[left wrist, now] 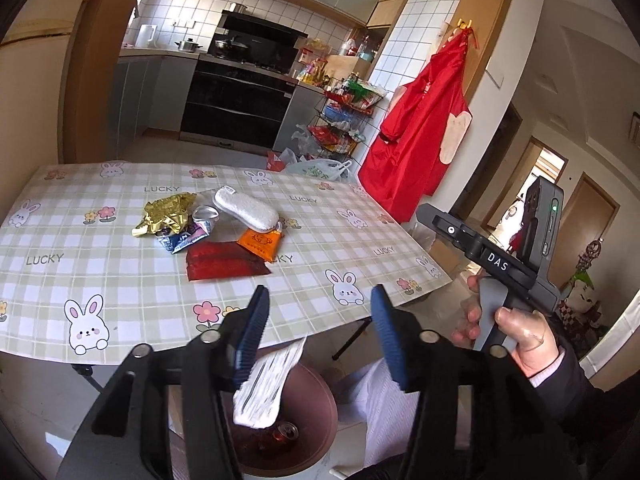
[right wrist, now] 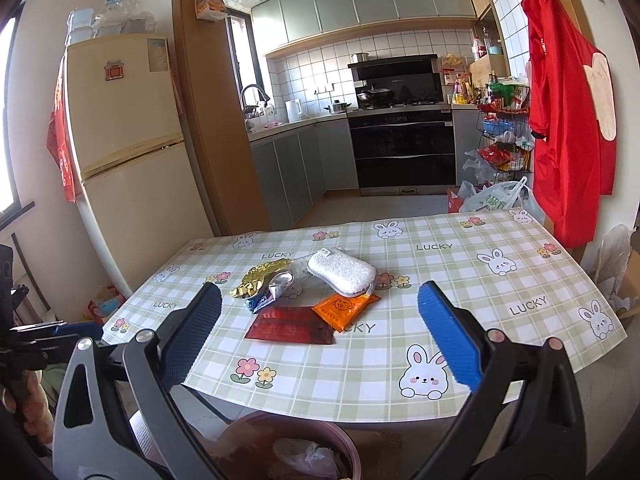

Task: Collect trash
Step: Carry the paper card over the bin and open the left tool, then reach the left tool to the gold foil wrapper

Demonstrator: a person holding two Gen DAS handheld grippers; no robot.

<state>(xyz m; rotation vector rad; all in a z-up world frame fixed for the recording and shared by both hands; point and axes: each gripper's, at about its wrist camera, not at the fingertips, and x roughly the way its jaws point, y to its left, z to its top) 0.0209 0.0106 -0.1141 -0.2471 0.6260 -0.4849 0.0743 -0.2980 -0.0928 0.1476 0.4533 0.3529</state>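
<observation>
1. Right wrist view: the table (right wrist: 460, 280), under a checked rabbit cloth, fills the middle, with the rubbish heaped near its centre at about 12 o'clock from the right tongs (right wrist: 320, 332).
2. Below the table's near edge, at 6 o'clock, sits the brown bin (right wrist: 348, 446), with clear plastic already inside.
3. In the left wrist view, the left tongs (left wrist: 316, 332) are spread, no pad pressing anything; a white wrapper (left wrist: 266, 386) hangs just off the left pad above the bin (left wrist: 320, 396), apparently let go.
4. The right tongs gape wide and empty.
5. A white sponge (right wrist: 342, 270) lies at the back of the heap, its long axis running from 10 to 4 o'clock.
6. The red packet (right wrist: 290, 326) lies flat and nearest, long axis from 9 to 3 o'clock, so the jaws would likely close across its short side.
7. Beside it at 2 o'clock sits the orange packet (right wrist: 344, 308); the gold wrapper (right wrist: 260, 278) and the blue pouch (right wrist: 262, 300) lie at 10 o'clock.
8. I judge the right tongs better placed for the next pick, being empty and aimed straight at the heap.
</observation>
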